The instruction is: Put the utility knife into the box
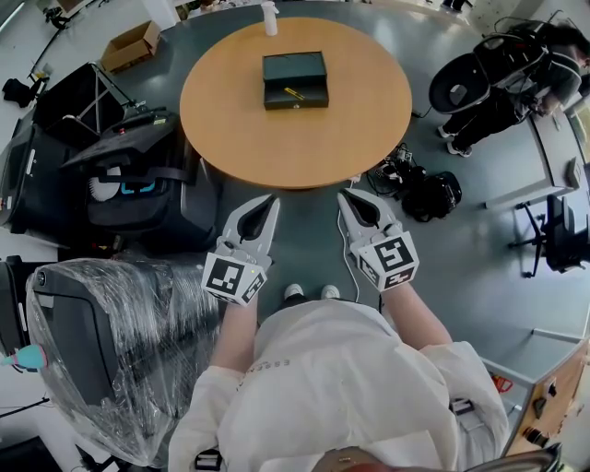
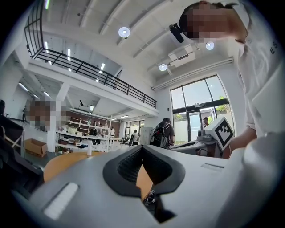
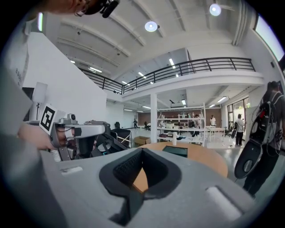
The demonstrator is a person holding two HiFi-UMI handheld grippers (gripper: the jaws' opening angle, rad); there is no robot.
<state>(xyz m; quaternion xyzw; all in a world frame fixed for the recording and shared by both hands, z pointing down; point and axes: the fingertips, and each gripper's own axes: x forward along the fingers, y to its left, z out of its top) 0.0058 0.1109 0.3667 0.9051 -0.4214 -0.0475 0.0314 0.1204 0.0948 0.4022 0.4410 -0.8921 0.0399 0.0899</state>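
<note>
The utility knife (image 1: 293,93) shows only as a thin yellow sliver, well ahead of my fingertips and about midway between the lines of my two grippers. It lies in the nearer half of the dark green box (image 1: 295,66). From the head view I cannot tell whether that half is an open tray or a closed top. The box sits on the round wooden table (image 1: 230,120), toward its far side from me. The table's near edge is just ahead of my fingertips.

My left gripper (image 1: 273,199) has its fingers closed tip to tip with nothing between them. In the left gripper view only the table's wood shows through the gap behind the tips. My right gripper (image 1: 342,194) is the same: fingers together and empty. Its own view looks across the tabletop to the box, which is ahead and a little right of the tips. Both grippers hover off the table, near each other and angled slightly inward.

Beyond the box, at the table's far edge, stands a white bottle (image 1: 269,18). Left of my left fingers is a plastic-wrapped machine (image 1: 101,350). Right of my right fingers a black bag (image 1: 431,195) lies on the floor. Far off to the left sits a cardboard carton (image 1: 129,46).
</note>
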